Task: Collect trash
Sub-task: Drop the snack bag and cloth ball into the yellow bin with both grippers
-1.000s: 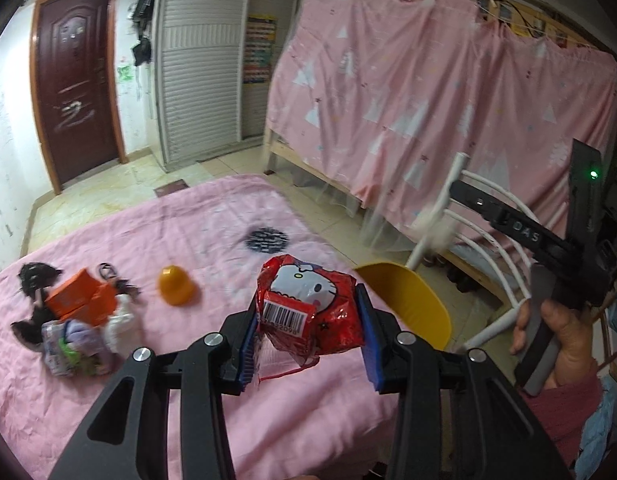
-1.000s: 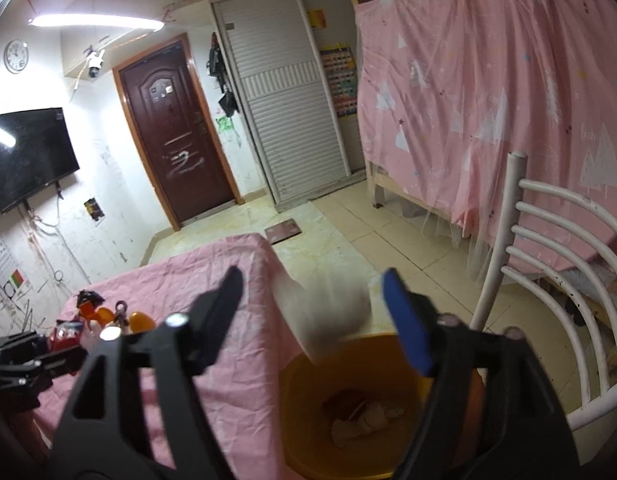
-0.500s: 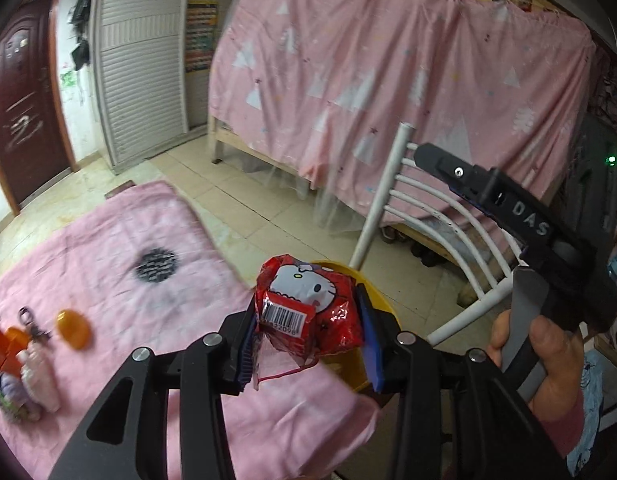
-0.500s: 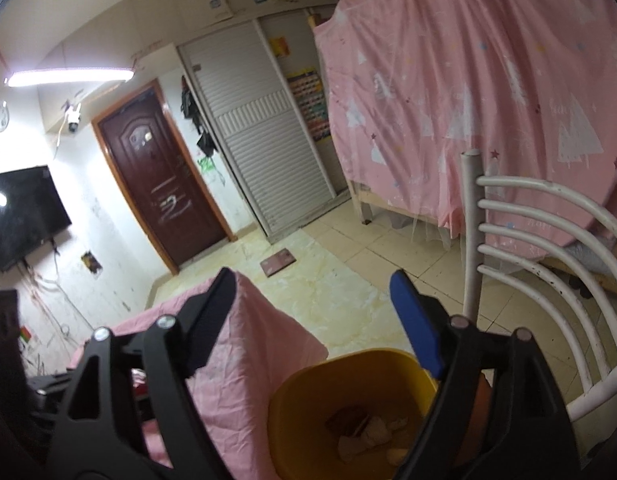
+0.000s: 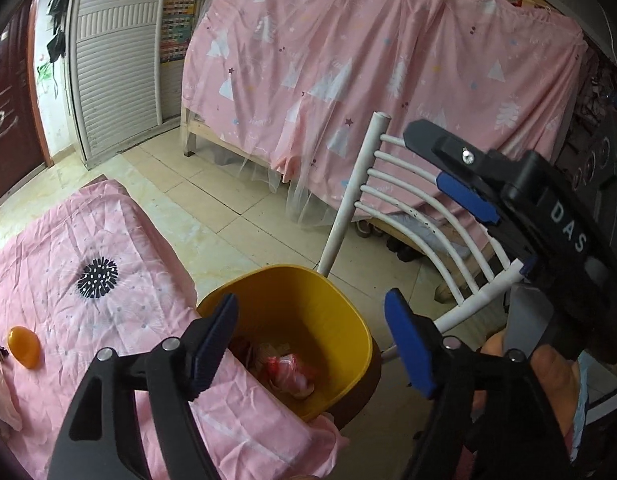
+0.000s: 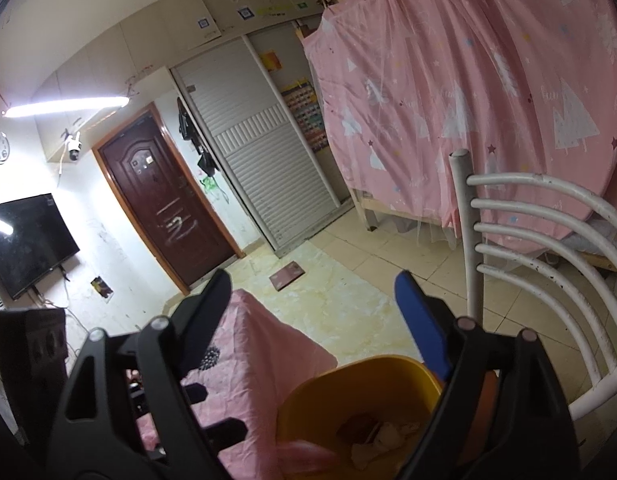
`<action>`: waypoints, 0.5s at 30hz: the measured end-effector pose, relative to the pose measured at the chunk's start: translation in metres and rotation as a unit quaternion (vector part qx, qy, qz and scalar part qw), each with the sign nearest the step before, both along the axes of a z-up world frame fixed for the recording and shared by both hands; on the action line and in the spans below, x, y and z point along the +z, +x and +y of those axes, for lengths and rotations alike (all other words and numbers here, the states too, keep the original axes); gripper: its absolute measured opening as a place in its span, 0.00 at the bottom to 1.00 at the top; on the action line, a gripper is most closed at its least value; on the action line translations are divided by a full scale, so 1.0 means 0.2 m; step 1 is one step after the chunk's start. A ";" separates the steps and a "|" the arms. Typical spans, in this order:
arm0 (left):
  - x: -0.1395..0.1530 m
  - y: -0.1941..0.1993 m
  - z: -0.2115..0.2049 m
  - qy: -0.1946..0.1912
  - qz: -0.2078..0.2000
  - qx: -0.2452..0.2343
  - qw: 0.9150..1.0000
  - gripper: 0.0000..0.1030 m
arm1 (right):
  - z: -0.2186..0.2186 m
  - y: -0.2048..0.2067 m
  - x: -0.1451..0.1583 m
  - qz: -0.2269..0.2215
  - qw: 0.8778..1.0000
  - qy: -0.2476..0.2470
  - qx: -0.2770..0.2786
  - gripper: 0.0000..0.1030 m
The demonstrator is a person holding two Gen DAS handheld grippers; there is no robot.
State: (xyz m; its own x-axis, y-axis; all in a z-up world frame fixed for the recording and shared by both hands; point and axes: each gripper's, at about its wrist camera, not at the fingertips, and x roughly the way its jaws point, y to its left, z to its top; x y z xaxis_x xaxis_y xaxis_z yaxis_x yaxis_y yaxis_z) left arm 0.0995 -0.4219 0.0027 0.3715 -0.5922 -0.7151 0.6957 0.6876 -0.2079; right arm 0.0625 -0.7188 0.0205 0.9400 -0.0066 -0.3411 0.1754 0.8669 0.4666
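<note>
The counter (image 5: 108, 240), draped in a pink cloth with a black flower print, is the largest thing near the yellow bin (image 5: 348, 320), which stands against the counter's edge with a white metal chair (image 5: 408, 200) just behind it.

The left gripper (image 5: 310, 340) hangs above the bin's mouth with its fingers (image 5: 404, 344) spread wide apart and nothing between them. Directly below, inside the bin, lies the red snack wrapper (image 5: 288, 368) among a few other scraps, resting on the bin's floor and touching neither finger.

The right gripper (image 6: 312, 320) is held above and beside the bin (image 6: 348, 380), on the chair side in the left wrist view, with its fingers (image 6: 420, 324) also wide apart and empty. From its own camera, crumpled pale paper (image 6: 380, 436) shows at the bottom of the bin.

On the counter, well away from the bin, sits a small orange egg-shaped thing (image 5: 24, 346), and beyond it at the frame edge a few more items too cropped to name.
</note>
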 end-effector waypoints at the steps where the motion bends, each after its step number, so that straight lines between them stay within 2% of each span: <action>1: 0.00 0.00 0.01 -0.001 0.000 0.002 1.000 0.67 | 0.01 0.00 0.00 0.000 1.000 -0.001 0.002 0.79; 7: 0.03 0.01 0.10 -0.011 0.002 0.017 1.000 0.68 | 0.06 0.02 0.00 0.001 1.000 -0.008 0.011 0.81; 15: 0.10 -0.05 0.27 -0.024 -0.020 0.043 0.999 0.68 | 0.20 0.09 0.00 0.010 0.999 -0.023 0.042 0.81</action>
